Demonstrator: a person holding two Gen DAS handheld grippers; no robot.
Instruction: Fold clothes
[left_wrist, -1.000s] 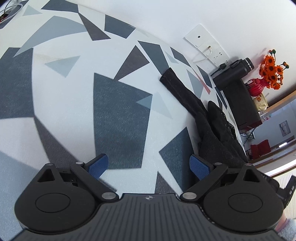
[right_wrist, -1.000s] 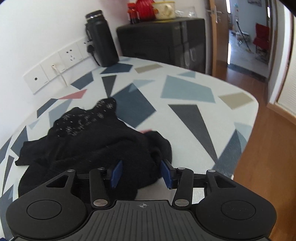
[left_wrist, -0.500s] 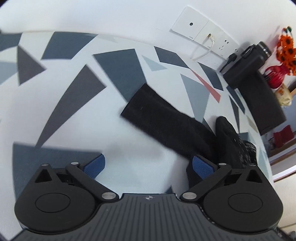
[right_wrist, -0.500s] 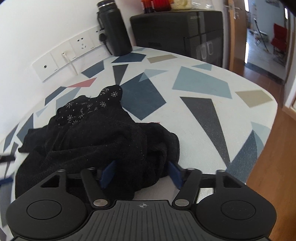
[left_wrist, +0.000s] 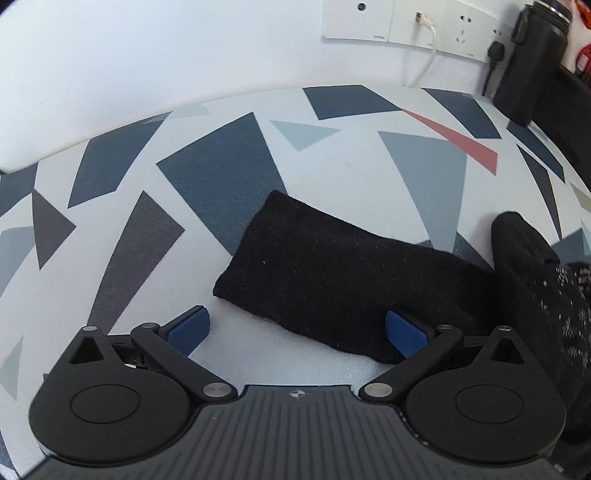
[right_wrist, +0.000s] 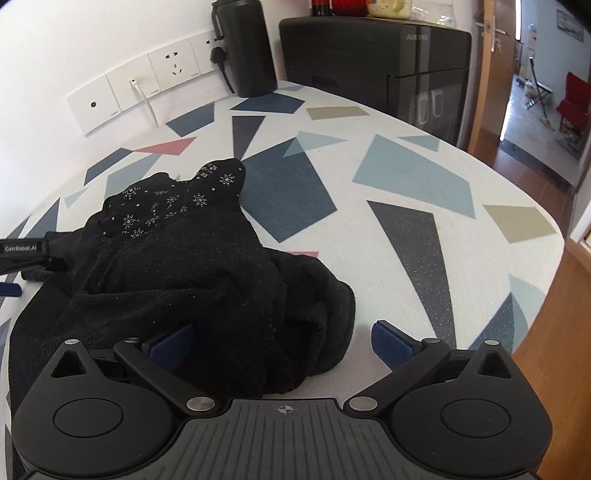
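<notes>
Straddling black garment, right gripper

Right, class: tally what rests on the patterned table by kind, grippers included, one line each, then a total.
Black garment: 1
Black flask: 1
Grippers: 2, the left gripper and the right gripper, both open
Total: 4

Left gripper jaws wide apart; right gripper likewise spread
</notes>
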